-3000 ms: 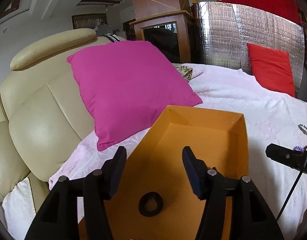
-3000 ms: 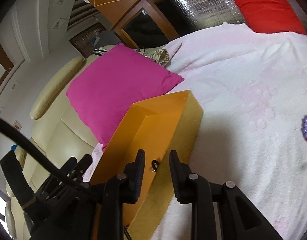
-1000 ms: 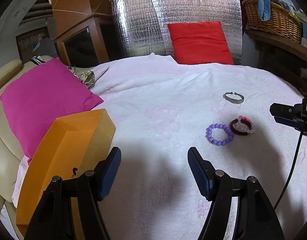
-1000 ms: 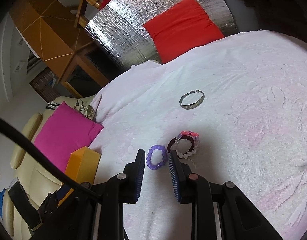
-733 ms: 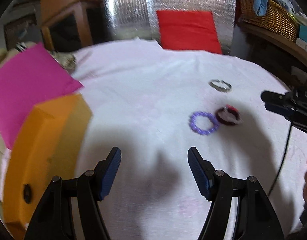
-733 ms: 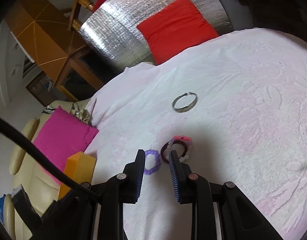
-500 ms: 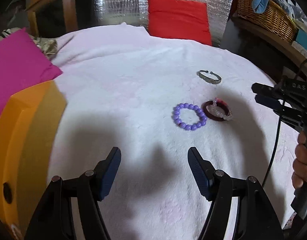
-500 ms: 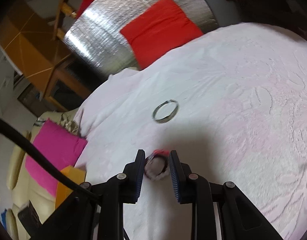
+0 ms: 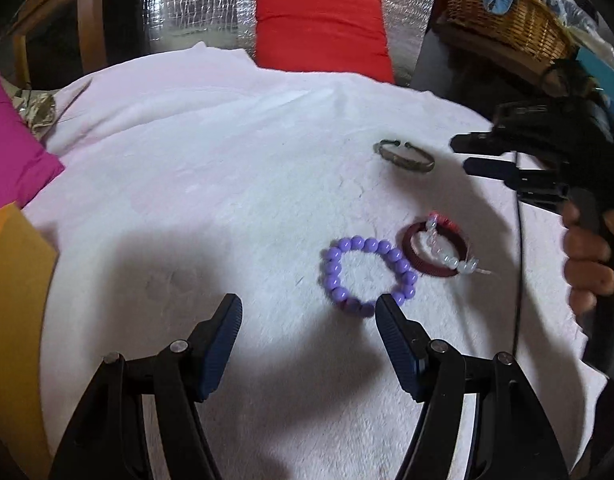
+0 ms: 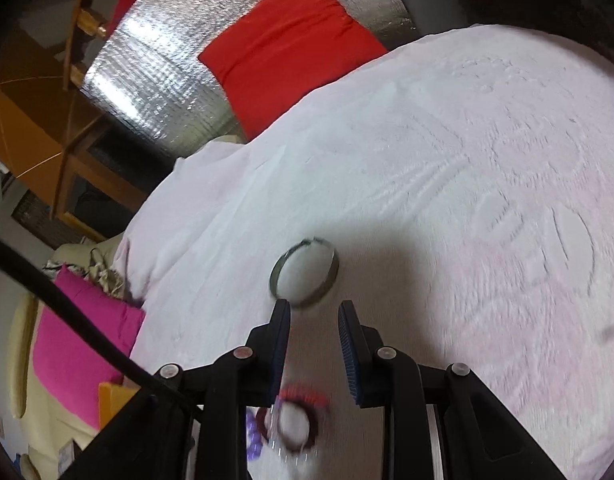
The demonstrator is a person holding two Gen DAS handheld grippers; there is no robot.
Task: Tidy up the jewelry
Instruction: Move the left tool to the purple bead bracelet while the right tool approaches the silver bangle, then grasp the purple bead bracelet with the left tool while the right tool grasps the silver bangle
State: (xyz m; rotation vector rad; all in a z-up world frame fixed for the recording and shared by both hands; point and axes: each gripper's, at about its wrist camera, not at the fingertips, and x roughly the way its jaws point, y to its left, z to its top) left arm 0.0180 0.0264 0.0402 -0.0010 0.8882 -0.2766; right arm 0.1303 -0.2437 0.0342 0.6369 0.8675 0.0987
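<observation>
Purple bead bracelet (image 9: 367, 276) flat on the white blanket (image 9: 227, 160), taken as reference. Dark red bangle (image 9: 435, 250) touching its right side (a clear bead strand draped over it). Metal cuff (image 9: 405, 156) farther back and right, apart. Orange box (image 9: 15, 300) well to the left. Left gripper (image 9: 307, 320) spread wide, empty, right fingertip at the beads. Right gripper (image 10: 313, 318) narrowly parted, empty, just short of the cuff.

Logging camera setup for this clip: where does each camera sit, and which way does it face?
Left wrist: on the left gripper, low over the white blanket, facing the purple bead bracelet; right gripper and hand show.
Right wrist: on the right gripper, facing the metal bangle.
Shared: metal bangle, red cushion.
</observation>
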